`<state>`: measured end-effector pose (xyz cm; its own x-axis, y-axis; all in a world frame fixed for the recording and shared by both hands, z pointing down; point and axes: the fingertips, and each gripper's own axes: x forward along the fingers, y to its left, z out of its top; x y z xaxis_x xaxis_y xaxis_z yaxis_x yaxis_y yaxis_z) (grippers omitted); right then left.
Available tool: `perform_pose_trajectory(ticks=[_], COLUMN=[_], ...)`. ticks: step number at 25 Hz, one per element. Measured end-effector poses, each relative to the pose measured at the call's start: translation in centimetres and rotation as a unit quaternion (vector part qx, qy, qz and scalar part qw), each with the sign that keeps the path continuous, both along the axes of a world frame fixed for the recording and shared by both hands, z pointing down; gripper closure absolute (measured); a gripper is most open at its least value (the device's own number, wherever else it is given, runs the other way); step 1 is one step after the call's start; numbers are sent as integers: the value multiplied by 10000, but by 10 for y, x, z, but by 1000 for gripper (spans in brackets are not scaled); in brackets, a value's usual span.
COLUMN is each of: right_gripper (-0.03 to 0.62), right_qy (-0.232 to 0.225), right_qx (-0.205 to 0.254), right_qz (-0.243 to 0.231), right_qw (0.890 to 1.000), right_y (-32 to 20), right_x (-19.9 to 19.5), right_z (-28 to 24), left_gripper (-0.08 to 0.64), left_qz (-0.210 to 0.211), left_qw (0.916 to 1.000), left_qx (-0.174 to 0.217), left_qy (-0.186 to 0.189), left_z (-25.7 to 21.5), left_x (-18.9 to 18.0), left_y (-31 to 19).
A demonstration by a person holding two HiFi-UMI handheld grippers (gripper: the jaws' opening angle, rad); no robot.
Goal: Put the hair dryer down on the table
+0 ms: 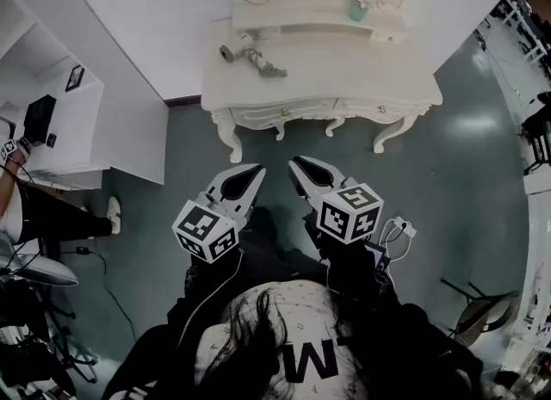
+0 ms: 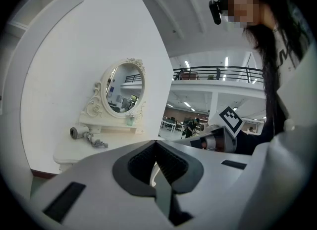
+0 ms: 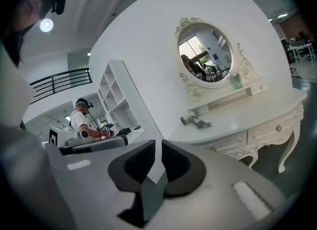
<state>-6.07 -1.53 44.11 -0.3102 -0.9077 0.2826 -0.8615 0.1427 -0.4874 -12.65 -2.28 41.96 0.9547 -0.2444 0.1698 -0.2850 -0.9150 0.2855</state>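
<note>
I see the hair dryer (image 1: 245, 52) lying flat on the white bench (image 1: 362, 71). It is on the left rear part of the top, just in front of the raised base under the mirror (image 3: 205, 58). Its long axis runs mostly along the bench's width, slanting a little from rear left to front right. The round barrel end points toward the bench's left edge. The other end, with the bunched cord, trails toward the middle of the top. In my right gripper view the round end turns partly toward the camera.

Neither gripper is near it. I have both held close to the body over the floor (image 1: 465, 157), short of the bench's front legs, side by side and aimed at the bench. The left gripper (image 1: 256, 170) is empty. Its fingers (image 2: 141, 162) meet at the tips in its own view, with nothing between them. The right gripper (image 1: 295, 163) is empty too. Its fingers (image 3: 176, 162) stand narrow, with only a thin slit between the ribbed pads.

A small pale green cup (image 1: 357, 7) sits on the mirror's base, well to the right of the hair dryer. A white shelf unit (image 1: 77, 123) stands to the left of the bench.
</note>
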Motion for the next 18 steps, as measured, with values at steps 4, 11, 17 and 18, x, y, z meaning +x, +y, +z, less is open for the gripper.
perform_pose_trajectory(ticks=[4,11,17,18], right_gripper=[541,560,560,560], right_qy=[-14,-116,-67,-63], right_qx=[69,77,113,126], right_qz=[-94,-176,-301,-313], right_qw=[9999,9997,9995,9994], right_y=[36,99,136,141], right_x=[-4,-8,-17,-19], right_z=[0,5,4,4], left_gripper=[563,563,563,563], left_qz=[-113,-189,-210,-208], left_qw=[9999,9998,9997,9997], left_qx=[35,0,6,13], left_qy=[-8,-79,-101,-106], left_z=[1,9,11,12], left_x=[-3,-8,-14,-15], left_y=[34,101,139,144])
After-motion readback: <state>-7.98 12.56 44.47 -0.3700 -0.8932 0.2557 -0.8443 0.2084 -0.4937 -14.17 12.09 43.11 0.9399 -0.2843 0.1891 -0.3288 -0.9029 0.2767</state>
